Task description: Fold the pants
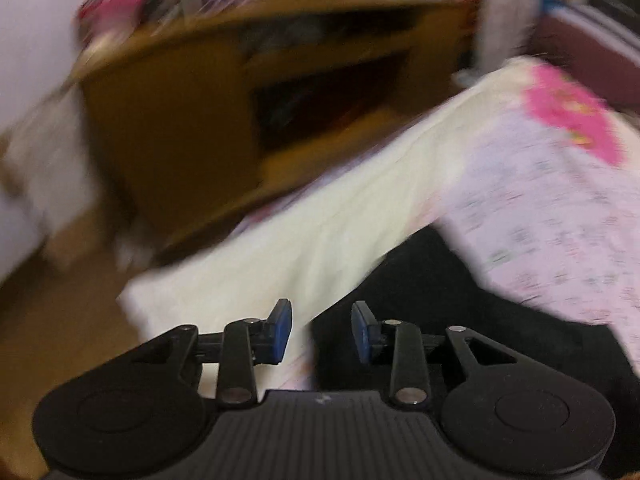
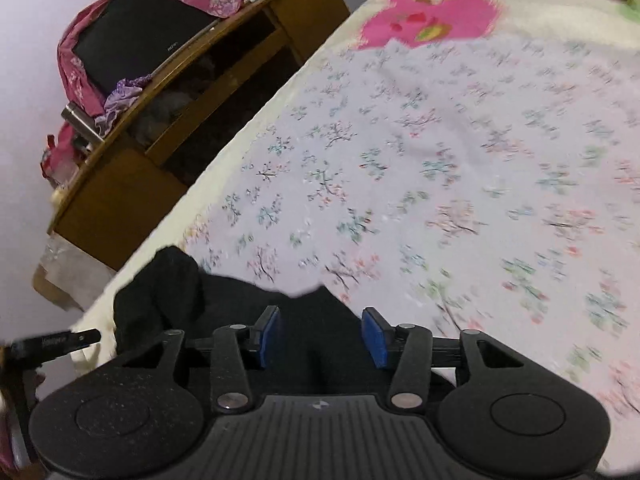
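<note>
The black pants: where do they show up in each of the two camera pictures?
Left wrist view: the black pants lie low and right of centre, just beyond the gripper's fingers, on the bed.
Right wrist view: they sit low and left of centre, bunched near the bed's edge.
Shared landmark: the pink patch on the floral bedsheet, and the wooden desk.

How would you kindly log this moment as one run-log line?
left gripper open, empty | right gripper open, empty | black pants bunched at bed edge | fold not started
</note>
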Available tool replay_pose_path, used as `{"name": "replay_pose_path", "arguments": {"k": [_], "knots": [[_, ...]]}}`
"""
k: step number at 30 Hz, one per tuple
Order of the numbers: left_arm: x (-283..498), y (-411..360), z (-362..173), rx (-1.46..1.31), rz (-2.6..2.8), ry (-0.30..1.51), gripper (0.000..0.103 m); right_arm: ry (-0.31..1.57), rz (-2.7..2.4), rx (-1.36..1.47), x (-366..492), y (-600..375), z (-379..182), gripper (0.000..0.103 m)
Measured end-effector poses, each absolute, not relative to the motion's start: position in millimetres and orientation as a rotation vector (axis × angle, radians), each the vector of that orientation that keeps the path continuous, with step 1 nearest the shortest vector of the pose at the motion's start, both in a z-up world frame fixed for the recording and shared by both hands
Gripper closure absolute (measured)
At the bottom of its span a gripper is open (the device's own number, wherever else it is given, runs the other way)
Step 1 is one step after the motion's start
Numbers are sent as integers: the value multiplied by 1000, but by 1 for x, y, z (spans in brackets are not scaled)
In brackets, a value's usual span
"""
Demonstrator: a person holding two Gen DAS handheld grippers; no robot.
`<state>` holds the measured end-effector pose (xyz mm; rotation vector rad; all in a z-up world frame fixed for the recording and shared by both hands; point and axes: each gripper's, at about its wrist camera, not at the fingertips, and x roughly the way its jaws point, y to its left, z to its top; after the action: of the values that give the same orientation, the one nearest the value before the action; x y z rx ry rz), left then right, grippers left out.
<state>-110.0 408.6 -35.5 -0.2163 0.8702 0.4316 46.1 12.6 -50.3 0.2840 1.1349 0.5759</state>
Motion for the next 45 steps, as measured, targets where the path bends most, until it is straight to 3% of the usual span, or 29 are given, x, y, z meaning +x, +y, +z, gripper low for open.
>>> {"name": "replay_pose_path", "arguments": {"k": [4,7,8,10,11,17,19,23,26,30,33,35,41,45], "knots": [[-69,381,-51,-204,244,874,59,1269,605,393,80,33,-87,64],[-57,383,-86,-219,235,983,59,1351,651,458,84,44,-101,67],[-60,392,-97,-240,261,1021,59,1374,663,476,81,45,-103,72],[-70,412,-115,-320,324,1073,64,1414,664,527,74,45,-108,99],[-78,425,-119,-403,323,1065,66,1419,655,583,70,42,-110,103],[-85,444,-119,-542,332,1035,73,1193,442,935,86,-1,-112,103],[-87,440,-113,-531,342,1025,73,1145,377,901,93,-10,-102,103],[-87,426,-102,-416,336,1001,73,1234,627,649,71,27,-78,100],[-82,419,-97,-400,328,990,70,1358,598,681,59,43,-107,101],[-82,424,-108,-363,353,1053,69,1328,318,757,68,2,-143,103],[-94,435,-110,-439,362,1040,72,1302,319,685,69,-7,-125,103],[-95,432,-101,-420,356,1022,72,1273,384,575,59,2,-101,95],[-101,439,-74,-431,409,949,67,1207,467,496,32,3,-63,91],[-98,418,-66,-295,419,932,65,1224,516,475,9,-5,-67,79]]}}
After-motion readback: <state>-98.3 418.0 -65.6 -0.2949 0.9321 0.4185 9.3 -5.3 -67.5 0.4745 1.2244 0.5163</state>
